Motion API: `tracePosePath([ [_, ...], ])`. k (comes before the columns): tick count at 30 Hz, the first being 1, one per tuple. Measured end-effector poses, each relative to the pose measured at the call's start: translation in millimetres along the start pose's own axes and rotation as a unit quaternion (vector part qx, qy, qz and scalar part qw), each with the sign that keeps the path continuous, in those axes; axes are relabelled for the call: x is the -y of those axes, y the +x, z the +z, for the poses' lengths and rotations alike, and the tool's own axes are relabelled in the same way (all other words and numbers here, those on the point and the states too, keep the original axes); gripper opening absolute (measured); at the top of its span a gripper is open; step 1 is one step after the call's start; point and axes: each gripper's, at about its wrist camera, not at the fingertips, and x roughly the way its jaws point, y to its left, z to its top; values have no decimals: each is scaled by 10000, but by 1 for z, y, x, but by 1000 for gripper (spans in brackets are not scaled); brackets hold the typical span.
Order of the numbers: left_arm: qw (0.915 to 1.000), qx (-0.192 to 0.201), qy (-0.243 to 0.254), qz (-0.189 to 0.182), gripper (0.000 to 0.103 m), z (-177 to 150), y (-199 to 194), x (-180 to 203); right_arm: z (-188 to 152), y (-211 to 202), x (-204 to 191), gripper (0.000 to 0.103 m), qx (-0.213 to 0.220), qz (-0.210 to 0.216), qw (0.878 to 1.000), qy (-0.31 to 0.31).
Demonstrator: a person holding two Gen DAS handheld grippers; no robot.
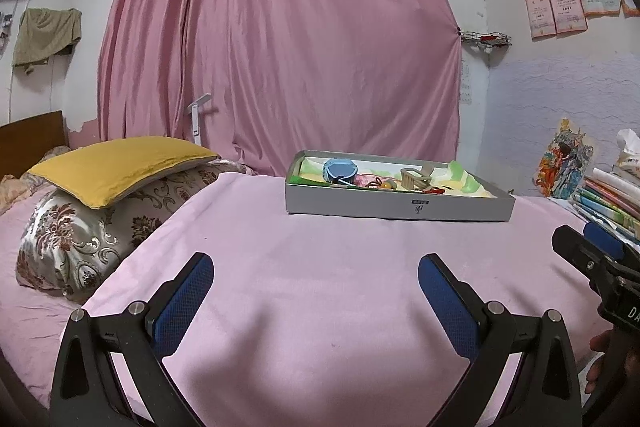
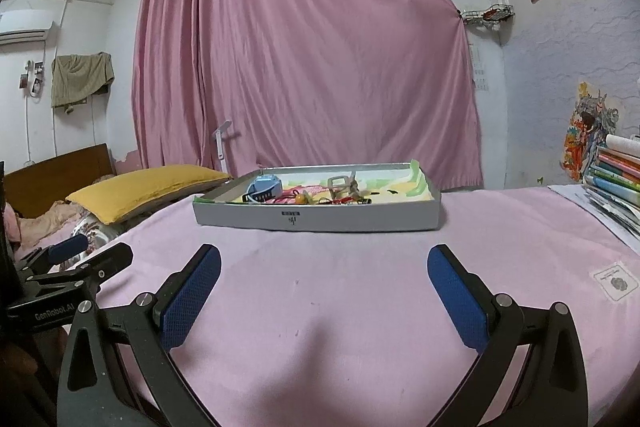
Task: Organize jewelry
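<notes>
A shallow grey box sits on the pink bed ahead, also in the right wrist view. Inside lie a blue watch, a beige hair clip, a small orange bead and red and pink bits. My left gripper is open and empty, well short of the box. My right gripper is open and empty, also short of the box. The right gripper shows at the left view's right edge; the left gripper shows at the right view's left edge.
A yellow pillow on a patterned pillow lies at the left. A stack of books stands at the right. A pink curtain hangs behind the bed. A white label is sewn on the sheet.
</notes>
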Motion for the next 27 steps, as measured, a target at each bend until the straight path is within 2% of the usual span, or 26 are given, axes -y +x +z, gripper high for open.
tracePosePath([
  [27, 10000, 14, -15, 12, 103, -4, -3, -2, -4, 3, -2, 101, -100, -1, 9999, -30],
])
